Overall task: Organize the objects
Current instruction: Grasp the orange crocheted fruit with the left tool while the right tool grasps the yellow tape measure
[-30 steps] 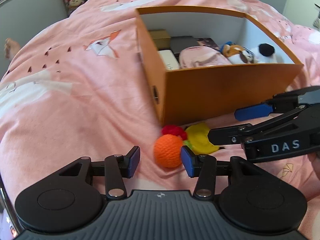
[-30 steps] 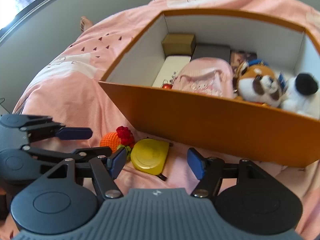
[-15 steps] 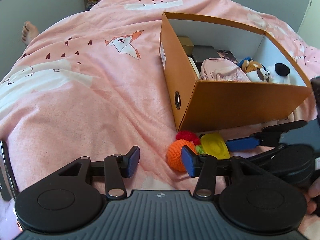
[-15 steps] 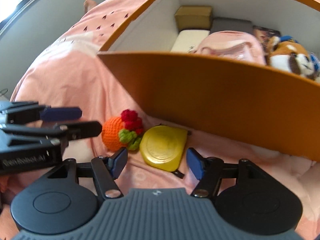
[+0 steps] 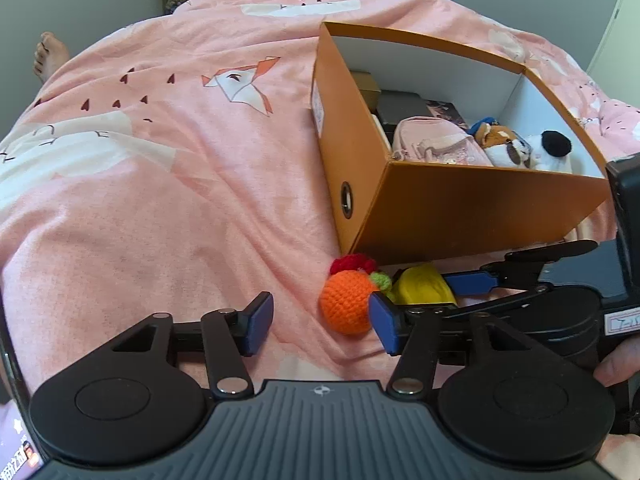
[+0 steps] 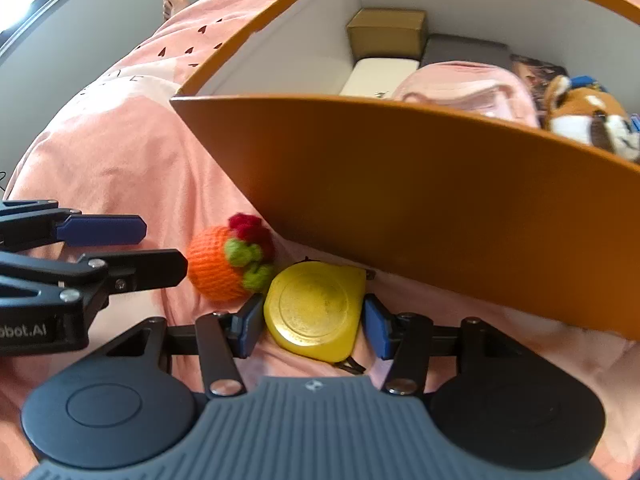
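A yellow tape measure (image 6: 316, 312) lies on the pink bedspread, just in front of the orange box (image 6: 440, 196). My right gripper (image 6: 314, 330) is low over it, one blue pad on each side, jaws still wide, not clamped. In the left wrist view the tape measure (image 5: 422, 286) shows partly behind that gripper (image 5: 460, 294). An orange crocheted fruit (image 6: 218, 266) with red and green knobs lies touching the tape measure's left side. My left gripper (image 5: 320, 320) is open and empty, with the fruit (image 5: 347, 303) near its right pad.
The orange box (image 5: 460, 208) holds a pink pouch (image 5: 436, 142), plush toys (image 5: 508, 146), and small boxes (image 6: 386, 32) at its far end. The pink bedspread (image 5: 180, 184) stretches left. A bare foot (image 5: 48, 56) lies at the far left edge.
My right gripper has dropped forward and down so that its pads now flank the tape measure. My left gripper has drawn back and leftward; the fruit has shifted toward its right pad.
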A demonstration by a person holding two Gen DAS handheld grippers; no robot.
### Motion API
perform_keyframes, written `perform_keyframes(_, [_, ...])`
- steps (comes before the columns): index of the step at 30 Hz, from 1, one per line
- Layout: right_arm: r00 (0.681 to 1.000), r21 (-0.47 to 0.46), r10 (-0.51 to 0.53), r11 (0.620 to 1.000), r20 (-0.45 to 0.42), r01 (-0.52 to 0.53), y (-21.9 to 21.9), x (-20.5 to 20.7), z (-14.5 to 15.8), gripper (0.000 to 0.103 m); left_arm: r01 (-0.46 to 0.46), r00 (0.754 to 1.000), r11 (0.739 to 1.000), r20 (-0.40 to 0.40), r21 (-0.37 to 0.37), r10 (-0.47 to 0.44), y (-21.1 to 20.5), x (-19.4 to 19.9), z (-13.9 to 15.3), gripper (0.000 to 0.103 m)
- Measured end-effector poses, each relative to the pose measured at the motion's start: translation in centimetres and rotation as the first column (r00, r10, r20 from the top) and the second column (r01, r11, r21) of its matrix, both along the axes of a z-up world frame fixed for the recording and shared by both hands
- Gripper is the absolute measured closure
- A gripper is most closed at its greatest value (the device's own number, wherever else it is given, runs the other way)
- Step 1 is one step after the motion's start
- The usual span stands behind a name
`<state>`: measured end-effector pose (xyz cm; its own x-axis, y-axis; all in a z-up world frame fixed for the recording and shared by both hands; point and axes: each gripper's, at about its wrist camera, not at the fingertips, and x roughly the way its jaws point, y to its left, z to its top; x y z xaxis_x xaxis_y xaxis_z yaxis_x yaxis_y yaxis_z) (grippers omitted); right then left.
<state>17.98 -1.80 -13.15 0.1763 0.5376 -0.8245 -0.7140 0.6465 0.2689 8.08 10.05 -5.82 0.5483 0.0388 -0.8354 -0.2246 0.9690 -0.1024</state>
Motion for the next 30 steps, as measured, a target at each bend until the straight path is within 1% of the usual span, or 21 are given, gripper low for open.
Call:
perform_keyframes(5, [0.997,-0.046,-0.012,0.999,0.07,0.016,-1.5,-0.8,1.2,0.048,0.014,1.0,1.0,-0.002,-0.026,-0.014,-0.2,0.4,-0.3,0.032])
perform_keyframes(8, [0.99,-0.099,-0.015,0.995,0.138,0.029,-2.6,-1.1,1.8,0.048,0.034,0.999,0.999,0.0,-0.04,-0.034,-0.6,0.6,-0.5,0.029])
perform_keyframes(10, [0.986,-0.141,-0.024,0.989,0.167,0.048,-3.4,-0.5,1.8,0.048,0.041,0.999,0.998,-0.005,-0.038,-0.041,-0.8,0.8,-0.8,0.029])
perform_keyframes(11, [0.985,-0.153,-0.031,0.987,0.169,0.057,-3.9,-0.4,1.5,0.048,0.043,0.999,0.998,-0.004,-0.037,-0.043,-0.9,0.9,-1.0,0.029])
perform_keyframes(13, [0.988,-0.157,-0.058,0.984,0.143,0.081,-5.1,0.0,0.8,0.048,0.036,0.999,0.999,0.009,-0.039,-0.035,-0.9,0.9,-1.2,0.029])
perform_keyframes(16, [0.99,-0.124,-0.098,0.986,0.102,0.11,-6.0,0.5,0.3,0.048,0.035,0.999,0.999,0.019,-0.042,-0.034,-0.8,1.0,-1.4,0.029])
perform_keyframes(21, [0.99,-0.104,-0.107,0.988,0.097,0.117,-6.5,0.8,0.4,0.047,0.042,0.999,0.999,0.008,-0.035,-0.042,-1.1,1.7,-2.1,0.03])
perform_keyframes(22, [0.99,-0.096,-0.111,0.988,0.092,0.12,-6.7,0.9,0.4,0.047,0.042,0.999,0.999,0.005,-0.035,-0.042,-1.1,1.9,-2.2,0.031])
perform_keyframes(26, [0.989,-0.066,-0.131,0.989,0.073,0.135,-7.4,1.3,0.5,0.046,0.047,0.998,0.998,-0.03,-0.03,-0.048,-1.3,2.4,-3.0,0.043])
perform_keyframes(28, [0.988,-0.054,-0.14,0.988,0.063,0.144,-7.8,1.6,0.6,0.046,0.053,0.998,0.998,-0.037,-0.033,-0.054,-1.3,2.5,-3.2,0.047])
perform_keyframes(30, [0.987,-0.045,-0.148,0.988,0.062,0.15,-8.1,1.7,0.8,0.045,0.055,0.998,0.998,-0.035,-0.035,-0.056,-1.4,2.5,-3.2,0.049])
